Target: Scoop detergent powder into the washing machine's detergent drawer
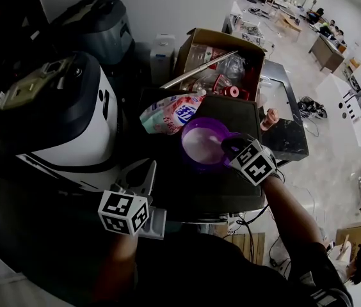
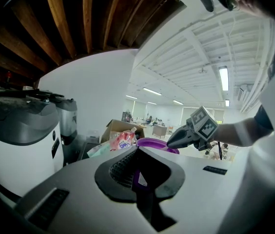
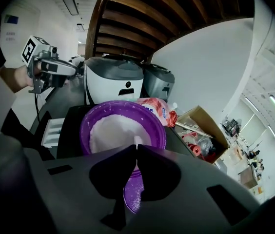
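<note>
Right gripper clamps small purple plastic scoop at near rim of round purple powder bowl. Dig shallow, lift level toward white drawer left of bowl. Left gripper near-closed, seemingly empty.

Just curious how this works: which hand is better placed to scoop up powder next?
The right gripper: its fingers are shut on the purple scoop, right at the bowl of powder. The left gripper sits off to the side, apart from the bowl.
</note>
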### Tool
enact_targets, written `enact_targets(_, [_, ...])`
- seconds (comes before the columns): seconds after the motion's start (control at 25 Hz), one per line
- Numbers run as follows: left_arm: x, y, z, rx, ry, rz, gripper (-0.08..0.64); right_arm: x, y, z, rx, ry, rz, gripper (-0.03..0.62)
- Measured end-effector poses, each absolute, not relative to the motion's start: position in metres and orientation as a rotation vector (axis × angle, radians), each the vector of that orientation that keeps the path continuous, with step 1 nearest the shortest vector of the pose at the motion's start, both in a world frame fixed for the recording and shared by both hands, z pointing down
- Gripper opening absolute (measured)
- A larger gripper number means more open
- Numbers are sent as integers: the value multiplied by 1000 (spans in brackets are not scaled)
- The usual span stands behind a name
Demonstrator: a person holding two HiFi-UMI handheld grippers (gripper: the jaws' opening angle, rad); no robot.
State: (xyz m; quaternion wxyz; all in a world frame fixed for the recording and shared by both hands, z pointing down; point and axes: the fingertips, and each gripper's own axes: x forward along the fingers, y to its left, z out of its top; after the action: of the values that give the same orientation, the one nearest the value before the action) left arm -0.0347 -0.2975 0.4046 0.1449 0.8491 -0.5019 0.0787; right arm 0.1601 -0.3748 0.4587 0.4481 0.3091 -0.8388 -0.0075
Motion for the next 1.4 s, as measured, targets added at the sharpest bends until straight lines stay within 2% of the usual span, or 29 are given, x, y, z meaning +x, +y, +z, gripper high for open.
enact_targets(0.68, [-36, -306, 407, 2438, -1442, 216, 8, 155, -377, 470, 633, -1990, -41, 38])
enact_targets(1.04, [-40, -306, 406, 2430, -1451, 205, 8, 149, -378, 476, 535, -1893, -119, 28])
enact_targets(1.4, [-40, -305, 407, 2433, -1447, 205, 8, 145, -373, 480, 490, -1897, -57, 23])
